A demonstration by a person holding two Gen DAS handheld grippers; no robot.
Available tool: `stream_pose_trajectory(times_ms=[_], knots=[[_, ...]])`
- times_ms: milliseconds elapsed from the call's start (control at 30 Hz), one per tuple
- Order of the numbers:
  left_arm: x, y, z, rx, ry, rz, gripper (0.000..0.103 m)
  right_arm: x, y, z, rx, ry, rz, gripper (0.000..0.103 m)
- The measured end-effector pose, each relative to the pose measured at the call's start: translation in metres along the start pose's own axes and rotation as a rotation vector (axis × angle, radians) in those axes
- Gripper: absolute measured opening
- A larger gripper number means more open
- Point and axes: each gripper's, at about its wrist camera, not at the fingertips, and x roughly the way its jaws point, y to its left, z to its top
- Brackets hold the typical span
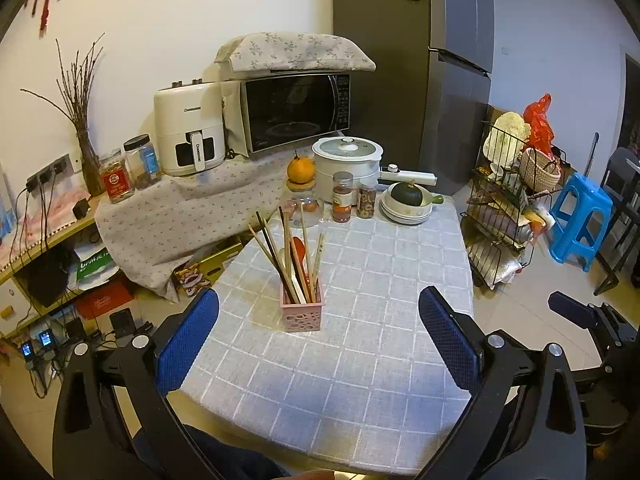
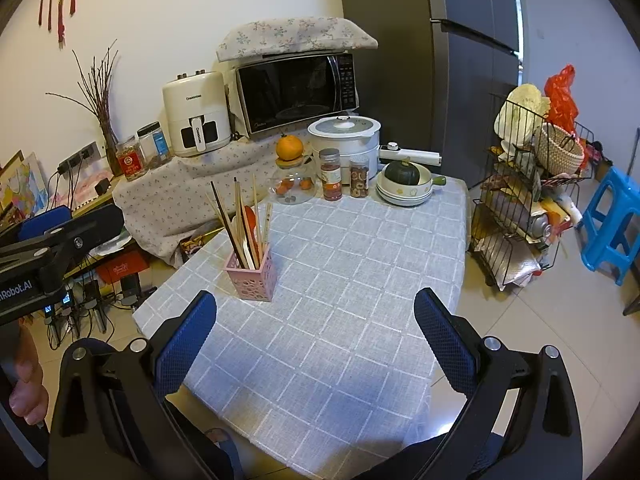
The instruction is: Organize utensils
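A small kitchen corner shows in the left wrist view: a table (image 1: 360,320) under a grey checked cloth, and beyond it a lower cloth-draped shelf carrying a microwave (image 1: 294,110) and a white air fryer (image 1: 190,128), with a tall grey fridge (image 1: 456,80) to the right. On the table's middle stands a pink holder (image 1: 302,312), upright, with chopsticks (image 1: 276,256) and a red spoon (image 1: 299,250) leaning out of it. It stands ahead of the left gripper (image 1: 319,334), between the lines of the two blue-padded fingers and clear of both; the jaws stand wide apart with nothing between them. At the far edge of the table sit a white cooker (image 1: 347,164), two spice jars (image 1: 342,198) and a stack of bowls (image 1: 406,206) with a dark squash on top. The other gripper shows at the right edge, off the table. In the right wrist view the same table (image 2: 340,320) fills the centre, a wire rack (image 2: 520,208) and a blue stool (image 2: 612,220) on the floor to the right. The pink holder (image 2: 252,276) stands ahead and to the left of the right gripper (image 2: 316,334), just beyond its left finger and not touching it. These jaws too are spread wide and empty. The left gripper's black body (image 2: 60,244) reaches in from the left edge, well apart from the holder.
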Motion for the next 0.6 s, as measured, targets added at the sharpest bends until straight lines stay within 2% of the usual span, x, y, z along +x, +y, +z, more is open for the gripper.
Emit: stream_pose_trajectory(times_ms=[600], knots=[[0.0009, 0.0013, 0.0004, -0.003, 0.005, -0.003, 0.096, 0.0006, 0.0004, -0.0024, -0.006, 0.005, -0.01, 0.096]])
